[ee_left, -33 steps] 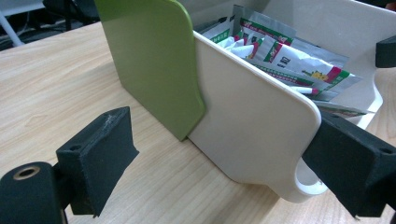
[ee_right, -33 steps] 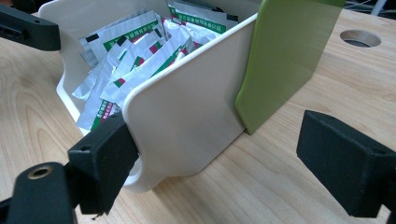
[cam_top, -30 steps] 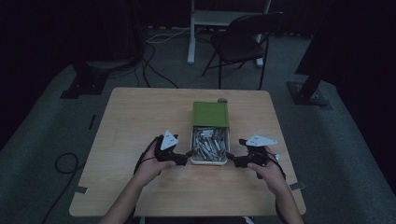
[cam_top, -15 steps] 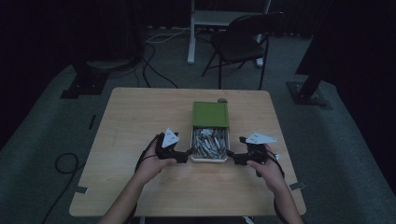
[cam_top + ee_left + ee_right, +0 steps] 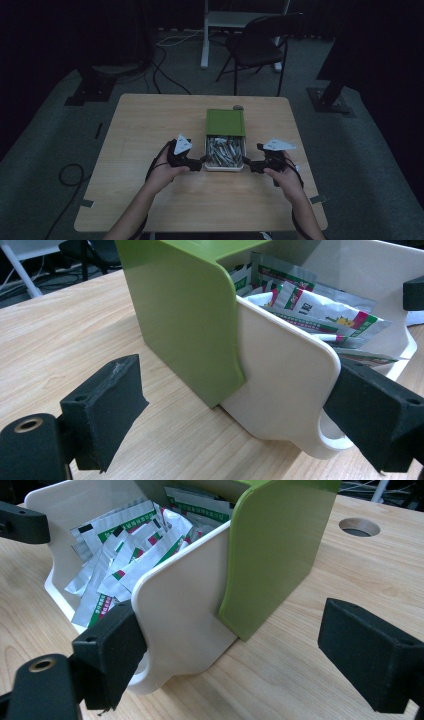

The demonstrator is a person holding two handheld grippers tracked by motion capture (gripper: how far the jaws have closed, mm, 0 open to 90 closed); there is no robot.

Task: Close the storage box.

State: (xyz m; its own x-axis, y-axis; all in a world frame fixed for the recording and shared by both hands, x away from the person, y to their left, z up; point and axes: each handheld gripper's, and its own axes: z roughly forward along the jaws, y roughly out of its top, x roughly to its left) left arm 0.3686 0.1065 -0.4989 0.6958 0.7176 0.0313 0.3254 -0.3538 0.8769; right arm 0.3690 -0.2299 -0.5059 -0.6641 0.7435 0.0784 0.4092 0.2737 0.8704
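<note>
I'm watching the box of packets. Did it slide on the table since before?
No. The box sits the same way by the round hole near the table far edge, between both grippers.

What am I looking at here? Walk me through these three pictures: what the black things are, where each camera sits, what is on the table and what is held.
A person sits at a wooden table and holds a hand tool in each hand, each with two black padded jaws. The wide picture comes from a camera overhead: the left gripper and the right gripper flank a box. The close pictures come from cameras riding on each tool, looking along its own jaws. The box is a white tray full of foil sachets, slid partly out of a green sleeve. Both grippers are open with nothing gripped; one jaw of each sits by a loop handle at a near corner of the tray.
</note>
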